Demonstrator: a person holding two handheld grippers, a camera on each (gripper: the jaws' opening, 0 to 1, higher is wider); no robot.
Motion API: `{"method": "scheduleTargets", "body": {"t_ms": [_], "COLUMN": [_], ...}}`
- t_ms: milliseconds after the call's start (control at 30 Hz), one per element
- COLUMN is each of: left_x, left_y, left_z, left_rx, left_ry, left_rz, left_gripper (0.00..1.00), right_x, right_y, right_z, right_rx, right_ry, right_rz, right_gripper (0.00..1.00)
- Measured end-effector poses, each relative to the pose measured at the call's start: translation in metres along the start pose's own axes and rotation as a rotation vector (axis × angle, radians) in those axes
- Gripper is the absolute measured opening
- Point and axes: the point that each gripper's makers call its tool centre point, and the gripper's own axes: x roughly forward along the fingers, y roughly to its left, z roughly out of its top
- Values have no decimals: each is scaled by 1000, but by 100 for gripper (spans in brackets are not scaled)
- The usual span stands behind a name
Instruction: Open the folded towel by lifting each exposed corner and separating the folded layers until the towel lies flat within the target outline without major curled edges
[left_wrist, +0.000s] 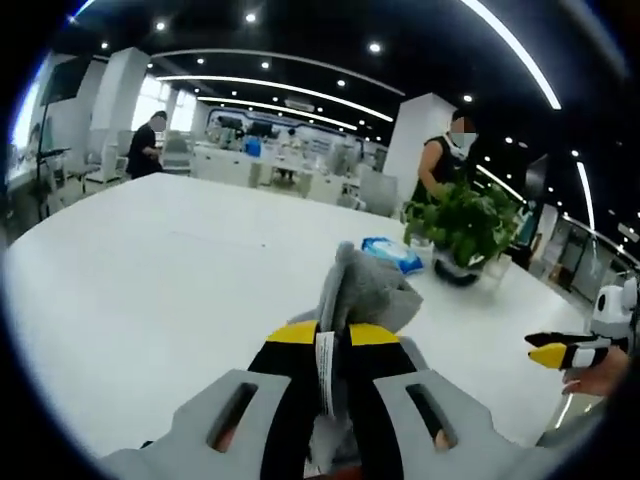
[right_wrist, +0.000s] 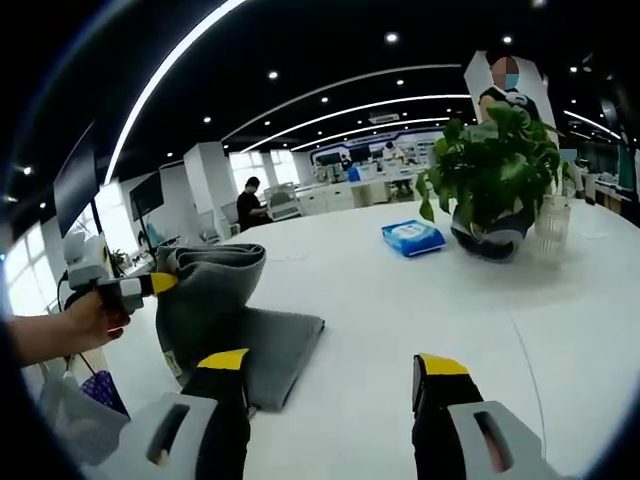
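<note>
1. Lifting one corner: the left gripper (left_wrist: 337, 345) is clenched on the grey towel (right_wrist: 235, 330), raising a layer off the white table (right_wrist: 400, 290).
2. The right gripper (right_wrist: 330, 375) hangs released beside it, grasping nothing.
3. Next, likely peel that layer outward.
4. Beyond stand a plant (right_wrist: 495, 165) and a blue packet (right_wrist: 413, 236).
</note>
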Motion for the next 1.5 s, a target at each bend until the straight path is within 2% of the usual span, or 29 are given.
{"method": "scheduleTargets", "body": {"t_ms": [633, 1000, 1167, 1500], "left_x": [-29, -42, -47, -54], "left_y": [44, 71, 82, 98], "left_z": [-8, -21, -31, -46], "left_rx": [-73, -117, -177, -216], "left_ry": [-27, -11, -2, 16], "left_rz": [140, 216, 247, 301], "left_gripper": [8, 8, 8, 7], "right_x": [2, 2, 2, 3], "right_y": [4, 5, 7, 8], "right_z": [-4, -6, -5, -7], "right_rx": [-12, -16, -24, -27], "right_ry": [19, 28, 27, 34], "right_rz": [11, 18, 20, 25], "right_gripper": [64, 64, 64, 63]}}
